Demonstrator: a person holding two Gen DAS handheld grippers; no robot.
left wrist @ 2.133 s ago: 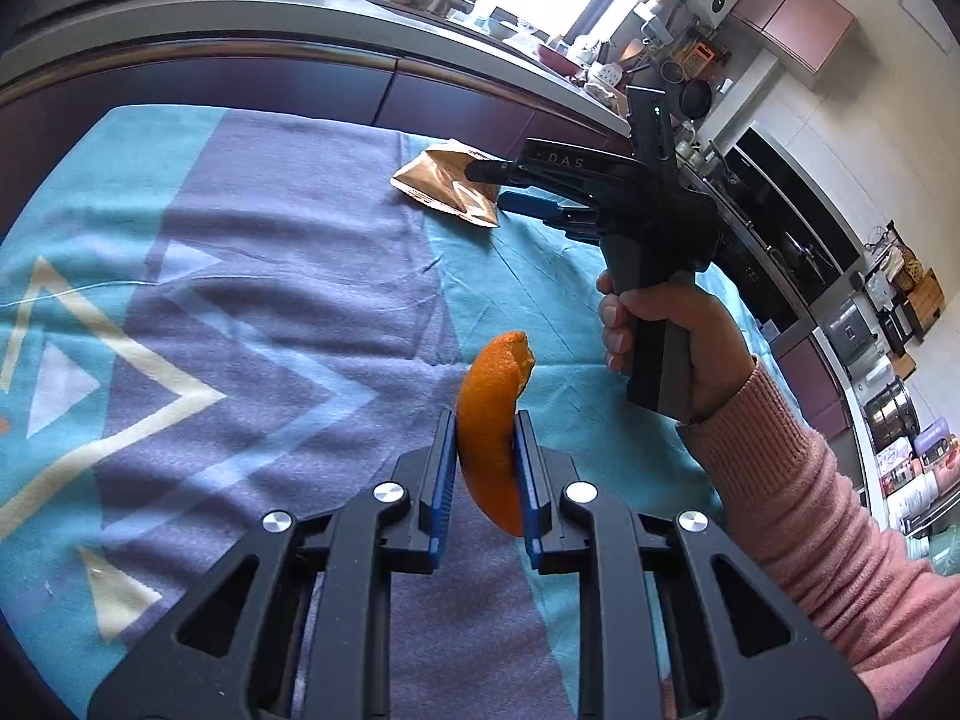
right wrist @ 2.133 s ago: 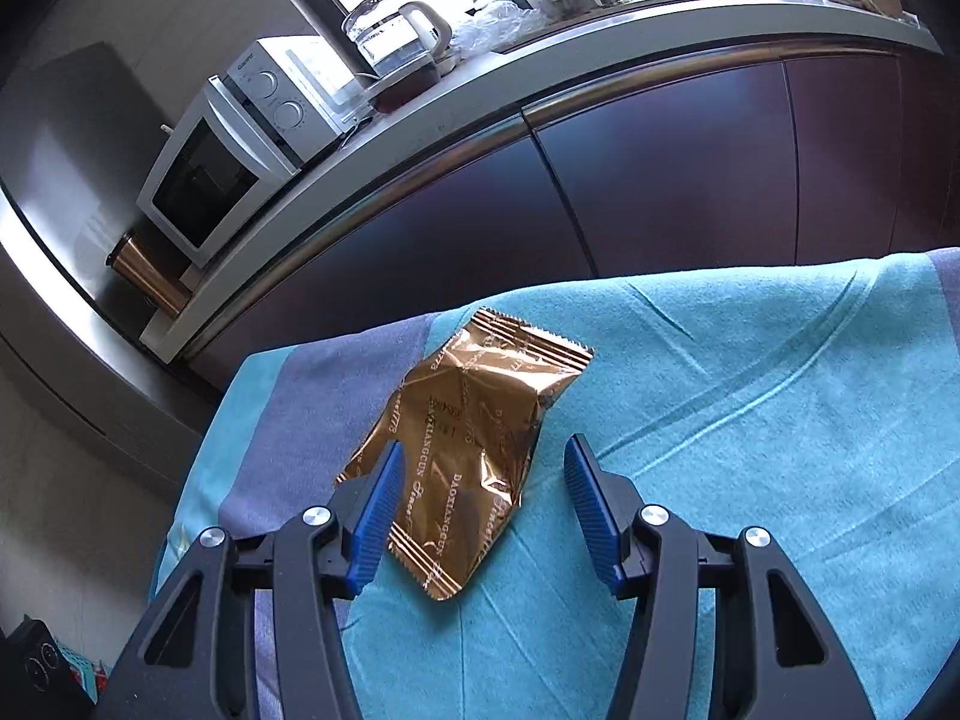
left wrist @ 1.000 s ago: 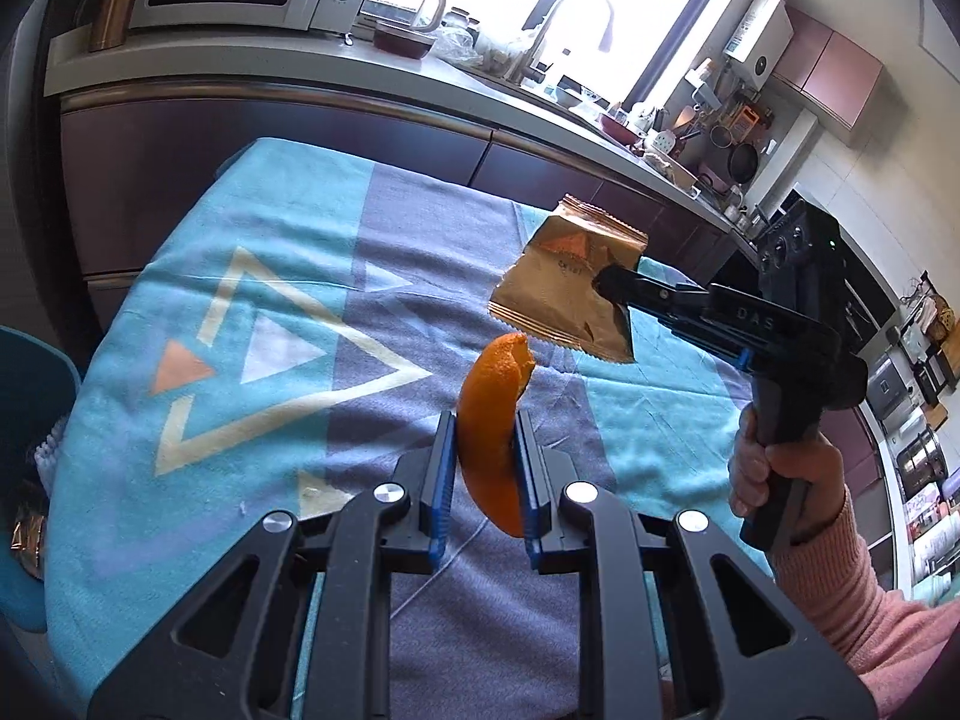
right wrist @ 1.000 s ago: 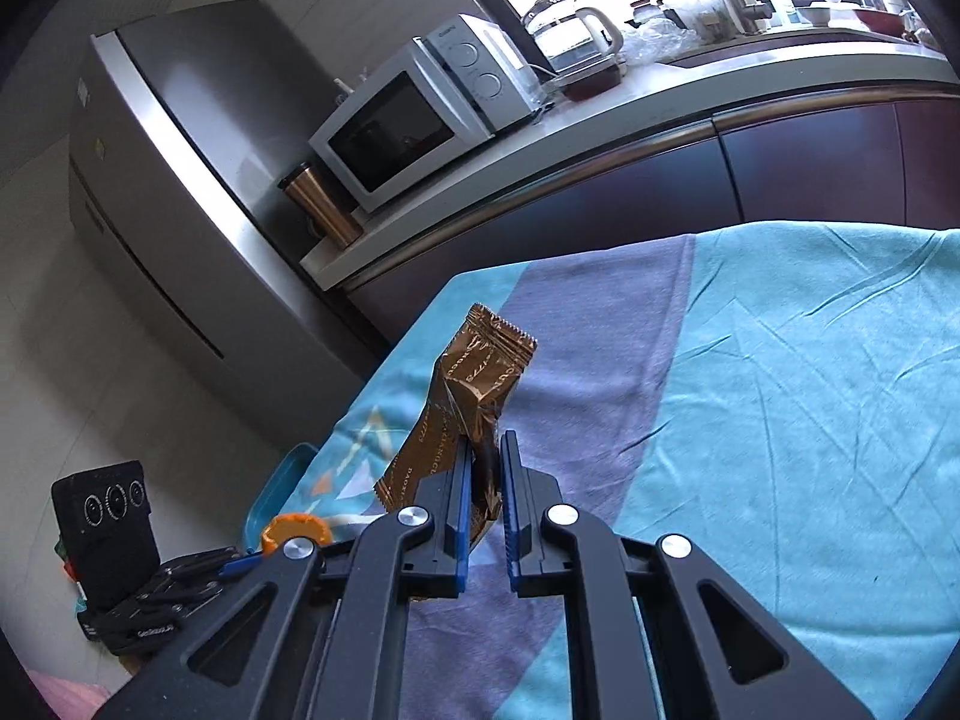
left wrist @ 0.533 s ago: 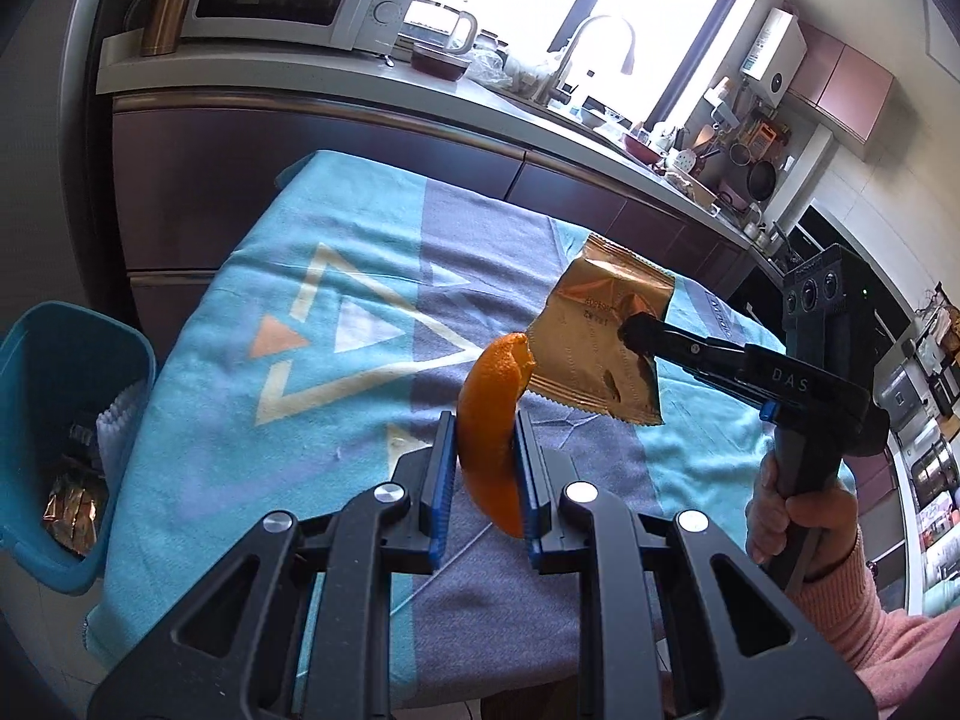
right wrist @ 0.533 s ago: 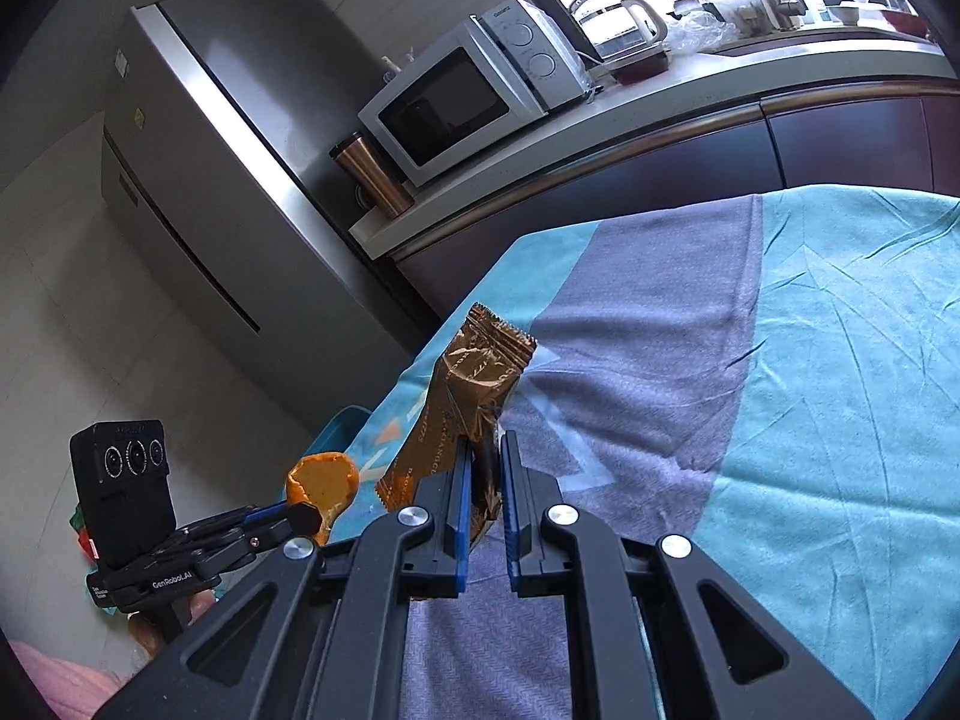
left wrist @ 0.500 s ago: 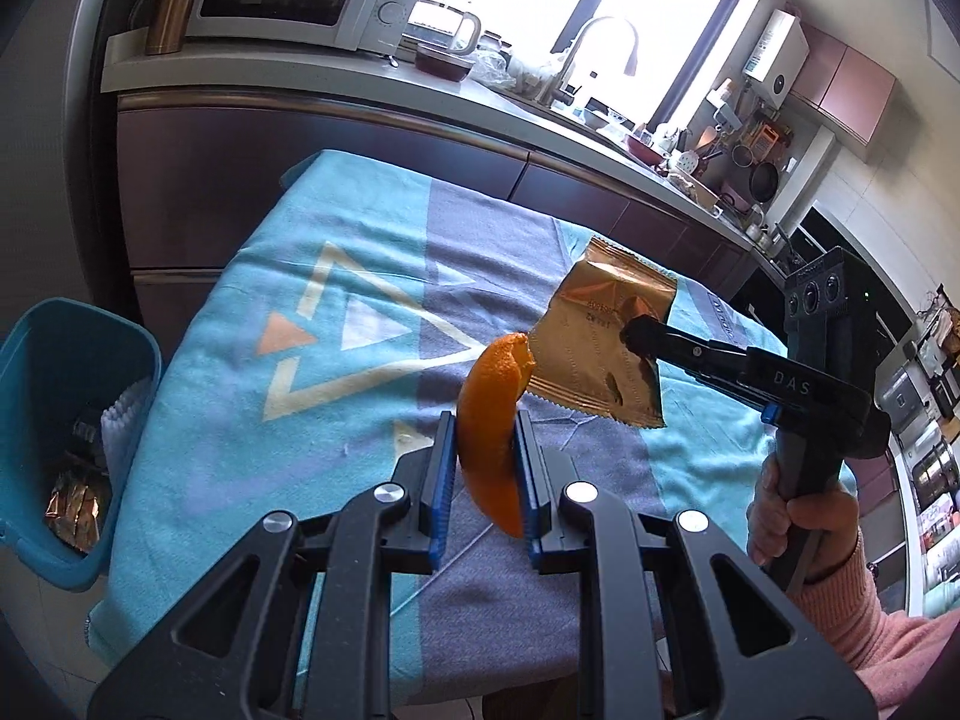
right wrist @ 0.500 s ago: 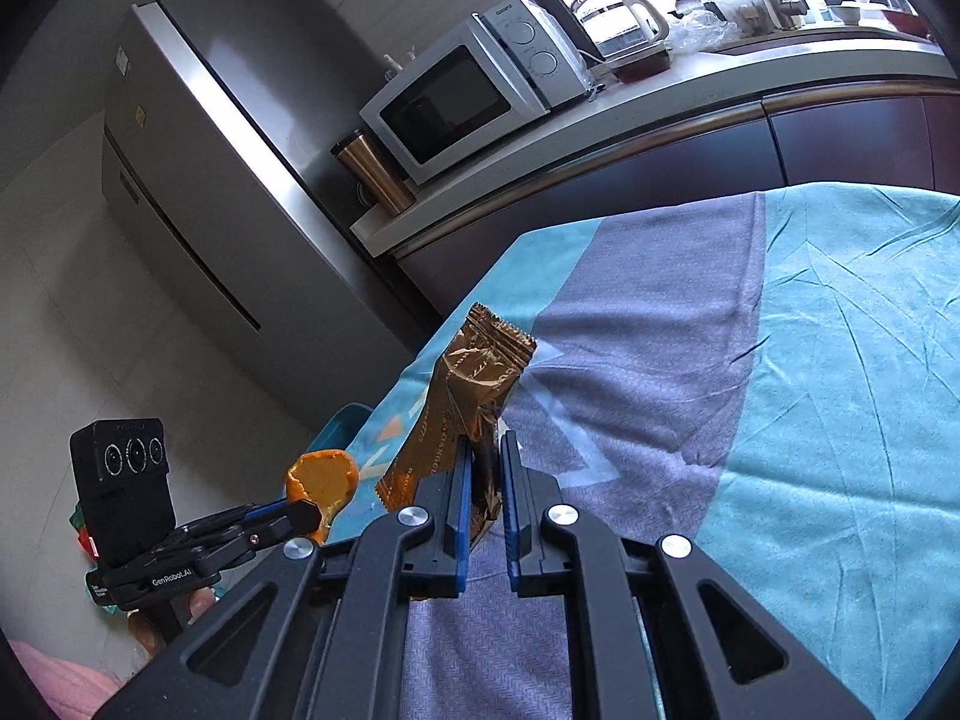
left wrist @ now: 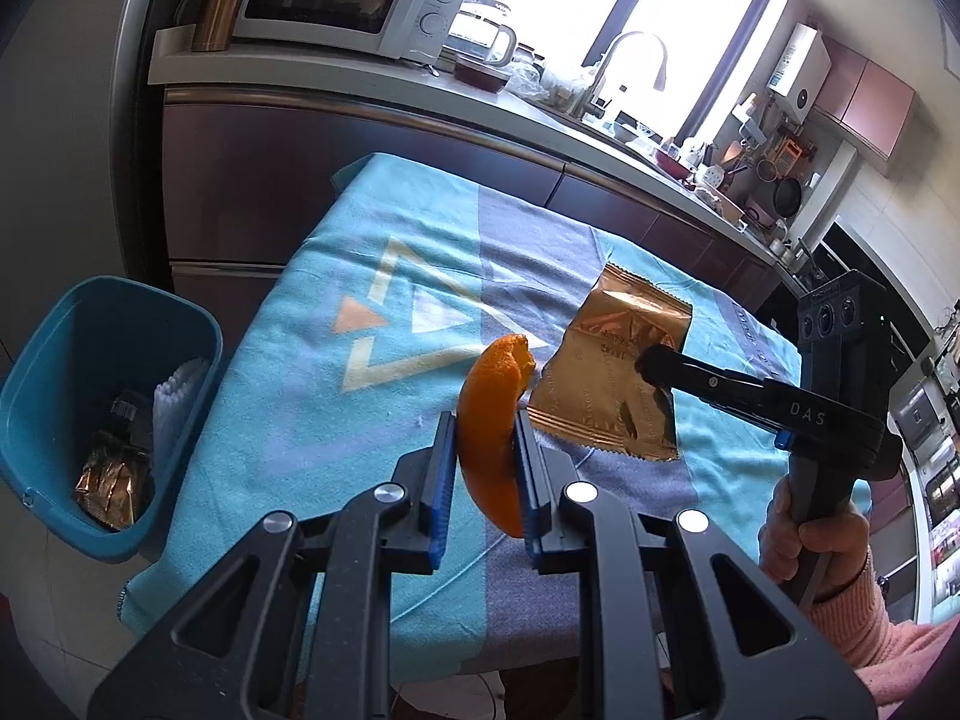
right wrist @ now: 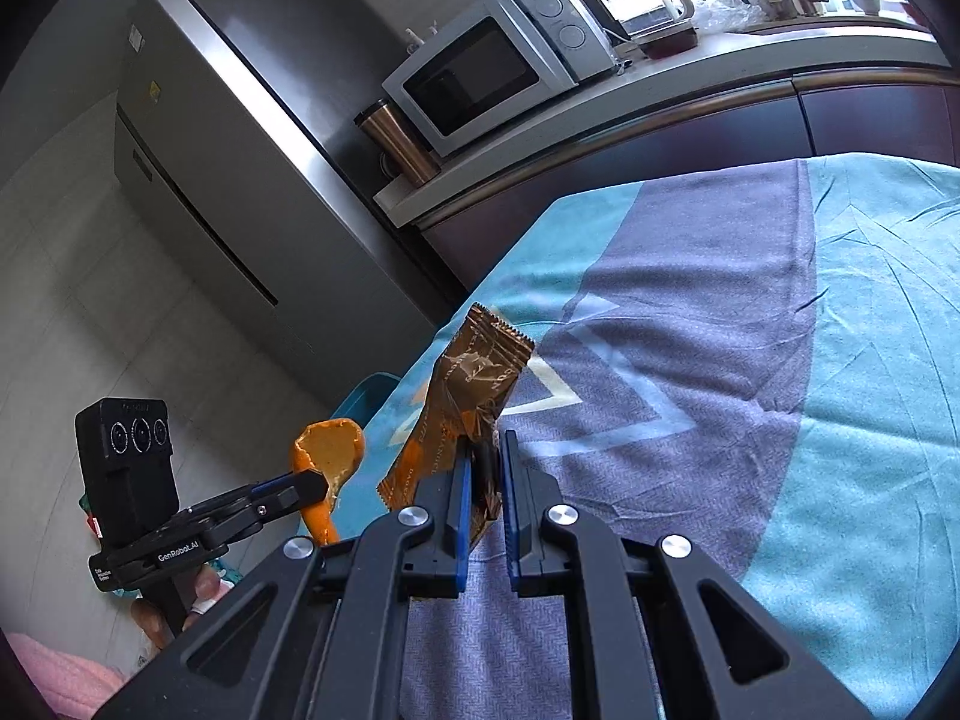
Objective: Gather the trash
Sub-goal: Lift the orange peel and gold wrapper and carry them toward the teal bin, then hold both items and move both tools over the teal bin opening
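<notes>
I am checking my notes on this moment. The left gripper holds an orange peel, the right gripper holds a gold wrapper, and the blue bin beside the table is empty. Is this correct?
Not quite. The left gripper does hold the orange peel and the right gripper the gold wrapper, but the blue bin is not empty: the left wrist view shows a gold packet and white paper inside it.

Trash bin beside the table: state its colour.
The trash bin is teal blue, plain and unpatterned. It shows best in the left wrist view, standing on the floor at the table's end.
</notes>
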